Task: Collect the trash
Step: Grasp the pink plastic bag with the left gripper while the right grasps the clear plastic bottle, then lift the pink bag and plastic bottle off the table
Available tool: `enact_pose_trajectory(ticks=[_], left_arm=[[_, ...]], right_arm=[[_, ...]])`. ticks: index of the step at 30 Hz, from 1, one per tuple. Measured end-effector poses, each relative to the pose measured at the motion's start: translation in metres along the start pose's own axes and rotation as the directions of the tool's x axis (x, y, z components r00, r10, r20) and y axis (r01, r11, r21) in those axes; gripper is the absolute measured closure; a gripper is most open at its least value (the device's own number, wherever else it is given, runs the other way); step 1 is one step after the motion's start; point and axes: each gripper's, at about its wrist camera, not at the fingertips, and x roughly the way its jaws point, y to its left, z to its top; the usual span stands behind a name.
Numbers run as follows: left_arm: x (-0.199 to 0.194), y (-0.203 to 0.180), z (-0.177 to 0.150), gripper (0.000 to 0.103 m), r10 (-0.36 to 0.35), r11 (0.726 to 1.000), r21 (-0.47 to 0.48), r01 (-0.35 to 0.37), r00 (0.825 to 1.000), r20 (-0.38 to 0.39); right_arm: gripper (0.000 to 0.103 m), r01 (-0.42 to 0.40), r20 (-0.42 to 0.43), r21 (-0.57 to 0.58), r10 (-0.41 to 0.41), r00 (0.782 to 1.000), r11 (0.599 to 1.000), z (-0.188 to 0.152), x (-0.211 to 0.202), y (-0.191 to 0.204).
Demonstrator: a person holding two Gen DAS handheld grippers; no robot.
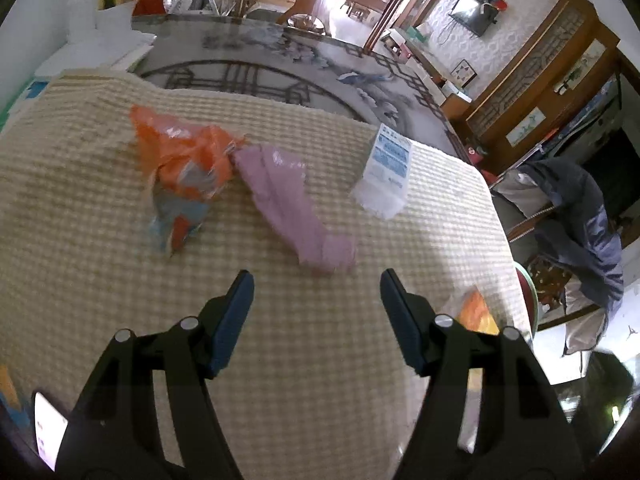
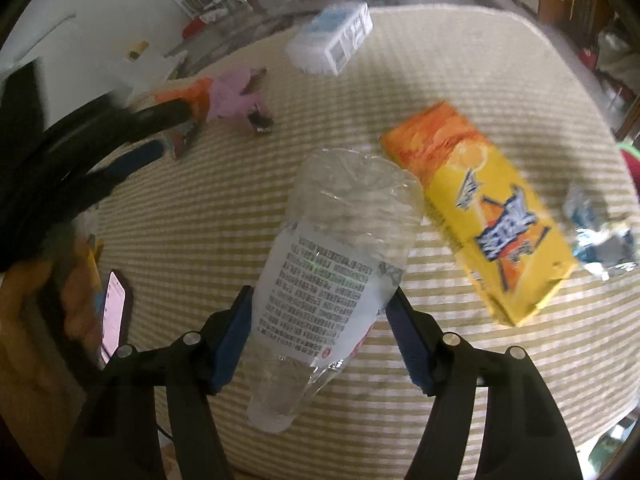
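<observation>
The right gripper (image 2: 320,304) pinches the clear plastic bottle (image 2: 336,256) at its label. The left gripper (image 1: 316,292), fingers spread and empty, hangs just short of the pink wrapper (image 1: 292,204).

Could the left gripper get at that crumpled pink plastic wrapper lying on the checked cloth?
Probably yes. The left gripper stands open with nothing between its fingers, and the crumpled pink plastic wrapper lies just ahead on the checked cloth, nothing covering its near end.
</observation>
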Motion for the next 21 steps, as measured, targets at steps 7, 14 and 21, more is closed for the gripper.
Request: enact_pose_trajectory(ticks=[7,14,21], left_arm=[[0.055,0.002,0.034,0.049,0.09,0.996,-0.015,-0.09,0.995,-0.052],[0.075,0.022,0.035,0.079,0.091,0.994,-0.055,-0.097,0.99,-0.104],[0.03,0.012,0.003,0.083,0.042,0.999,0.018,-0.041,0.996,-0.082]], right_arm=[[0.038,0.019,0.021,0.027,-0.019,1.0,0.999,-0.012,-0.01,-0.01],[0.038,0.037,0.048,0.002,-0.037,0.998,0.999,-0.012,-0.022,-0.009],[0.038,0.049,0.03,-0.063,-0.047,0.998,0.997,-0.009,-0.012,0.0]])
